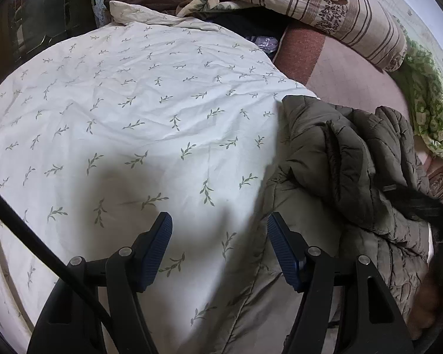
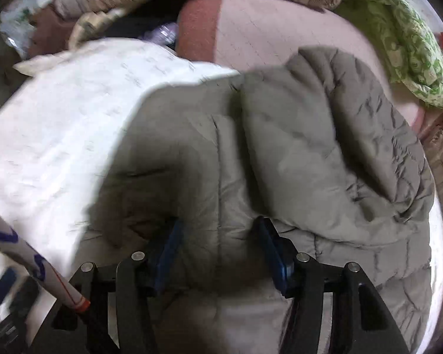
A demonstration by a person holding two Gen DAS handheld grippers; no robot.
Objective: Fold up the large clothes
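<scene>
- The olive-grey quilted puffer jacket [image 1: 354, 159] lies crumpled on a white bedsheet printed with small green sprigs [image 1: 133, 103], at the right and lower right of the left wrist view. In the right wrist view it fills the centre and right of the frame.
- Its state is bunched rather than spread. One padded fold is heaped over another, so no clear collar or hem shows. In the right wrist view the bulk appears to run from lower centre up toward the upper right, with a stitched seam running roughly vertically at centre.
- I judge it light but bulky and springy. The smooth shell looks slippery, and the padding will probably puff back after pressing, so folds may not hold flat.
- A good hold would be a stitched edge or seam rather than the middle of a puffy panel, where pads could slide off.
- The left gripper [image 1: 220, 253] hangs over the sheet at lower centre, jaws spread with nothing between them. Its right finger is just beside the jacket's edge.
- The right gripper [image 2: 218, 253] sits low over the jacket, jaws spread with jacket fabric lying between the blue pads [image 2: 169, 253]. The picture is blurred, and I cannot tell whether they press on it.
</scene>
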